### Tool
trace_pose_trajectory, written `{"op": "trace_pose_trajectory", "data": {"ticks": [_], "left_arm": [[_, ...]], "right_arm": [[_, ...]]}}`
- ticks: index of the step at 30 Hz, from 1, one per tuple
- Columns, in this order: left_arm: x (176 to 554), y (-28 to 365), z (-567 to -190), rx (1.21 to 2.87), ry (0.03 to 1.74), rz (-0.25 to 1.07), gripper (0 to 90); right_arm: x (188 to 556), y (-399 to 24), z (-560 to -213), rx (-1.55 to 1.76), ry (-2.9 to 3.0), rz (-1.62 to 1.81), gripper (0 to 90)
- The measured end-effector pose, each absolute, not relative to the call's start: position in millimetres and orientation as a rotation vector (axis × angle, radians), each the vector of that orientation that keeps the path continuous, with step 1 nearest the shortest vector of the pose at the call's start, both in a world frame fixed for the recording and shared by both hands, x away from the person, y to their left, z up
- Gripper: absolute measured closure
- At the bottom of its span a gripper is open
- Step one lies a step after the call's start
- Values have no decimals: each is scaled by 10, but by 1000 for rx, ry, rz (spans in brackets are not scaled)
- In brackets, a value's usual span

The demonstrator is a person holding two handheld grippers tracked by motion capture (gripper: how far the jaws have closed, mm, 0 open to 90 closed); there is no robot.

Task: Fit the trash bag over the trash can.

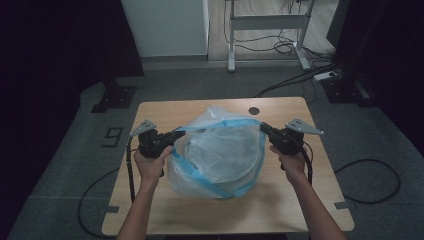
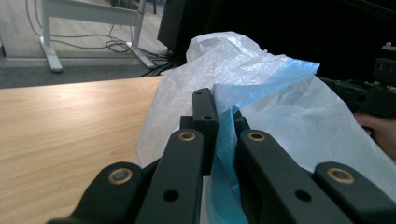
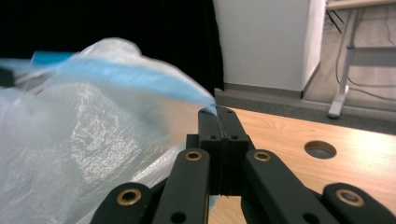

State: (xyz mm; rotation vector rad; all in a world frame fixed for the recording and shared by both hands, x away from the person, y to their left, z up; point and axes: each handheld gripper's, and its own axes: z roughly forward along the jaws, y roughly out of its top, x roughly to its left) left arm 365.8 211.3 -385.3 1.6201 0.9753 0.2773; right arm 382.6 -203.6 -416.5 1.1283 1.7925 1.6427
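A large clear plastic bag (image 1: 220, 155) with a blue band (image 1: 220, 124) around its mouth sits puffed up in the middle of the wooden table (image 1: 160, 112). My left gripper (image 1: 176, 134) is at the bag's left side, shut on the blue band. In the left gripper view the jaws (image 2: 219, 107) pinch the blue plastic (image 2: 229, 135) between them. At the bag's right side my right gripper (image 1: 262, 126) is shut on the other end of the band, which stretches taut between the two. The right gripper view shows the jaws (image 3: 218, 112) closed on the band's tip (image 3: 205, 100).
A round hole (image 1: 254, 110) lies in the tabletop behind the bag. Beyond the table stand a white cabinet (image 1: 167, 25) and a desk frame (image 1: 267, 22), with cables and a power strip (image 1: 325, 76) on the floor. A dark stand (image 1: 115, 92) is at the far left.
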Motion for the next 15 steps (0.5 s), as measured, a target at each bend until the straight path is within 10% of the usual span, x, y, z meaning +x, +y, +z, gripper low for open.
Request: {"op": "trace_pose_trajectory", "data": {"ticks": [15], "left_arm": [[4041, 2036, -4270, 1723, 1145, 235, 892]], "right_arm": [[4208, -1831, -4536, 1332, 1931, 1470, 889]]}}
